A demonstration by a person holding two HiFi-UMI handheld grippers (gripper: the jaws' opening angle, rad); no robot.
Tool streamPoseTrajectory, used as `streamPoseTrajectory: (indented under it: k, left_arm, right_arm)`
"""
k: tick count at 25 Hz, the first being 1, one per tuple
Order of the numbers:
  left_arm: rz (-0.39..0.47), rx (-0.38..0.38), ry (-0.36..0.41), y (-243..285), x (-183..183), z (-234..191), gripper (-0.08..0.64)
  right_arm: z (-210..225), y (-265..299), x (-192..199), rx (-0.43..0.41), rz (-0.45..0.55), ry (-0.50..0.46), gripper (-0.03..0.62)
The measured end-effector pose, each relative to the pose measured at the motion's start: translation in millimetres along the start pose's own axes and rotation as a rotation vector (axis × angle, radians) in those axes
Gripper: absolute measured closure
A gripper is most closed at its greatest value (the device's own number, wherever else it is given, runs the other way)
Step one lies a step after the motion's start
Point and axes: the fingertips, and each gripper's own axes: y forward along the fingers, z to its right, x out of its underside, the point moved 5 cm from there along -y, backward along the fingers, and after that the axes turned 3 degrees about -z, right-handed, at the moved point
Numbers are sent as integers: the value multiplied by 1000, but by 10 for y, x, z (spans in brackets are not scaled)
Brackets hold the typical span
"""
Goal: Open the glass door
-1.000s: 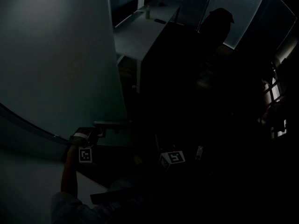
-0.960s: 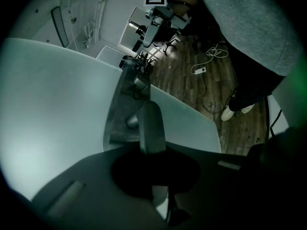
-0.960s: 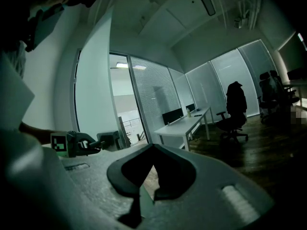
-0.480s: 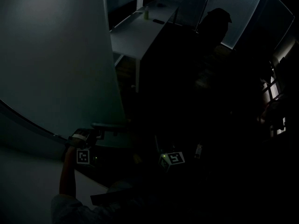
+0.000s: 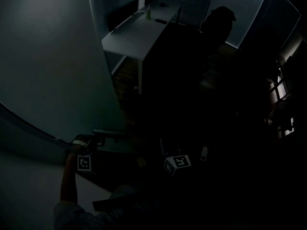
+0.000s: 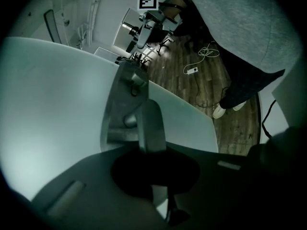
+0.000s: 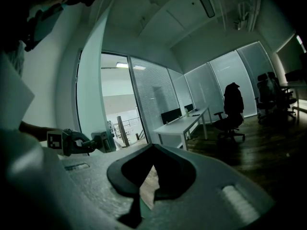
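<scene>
Pale teal glass door (image 5: 48, 56), white desk (image 5: 139, 32), brown plank-patterned wooden floor (image 6: 168, 80).

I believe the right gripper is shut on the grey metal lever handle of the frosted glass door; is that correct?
Not quite: it is the left gripper, not the right gripper, that is shut on the grey metal lever handle of the frosted glass door. The left gripper view shows the handle between its fingers.
</scene>
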Motion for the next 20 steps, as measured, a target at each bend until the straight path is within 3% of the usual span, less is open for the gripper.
streamPoseTrajectory:
  k: [16,20]
  left_arm:
    - [9,3,15,-11,3,-23,557]
    - [-14,74,-7,-11,9,-11,544]
  right_arm:
    - [35,20,-44,7,-4,7,591]
    - [20,25,-40,-1,-7,4,592]
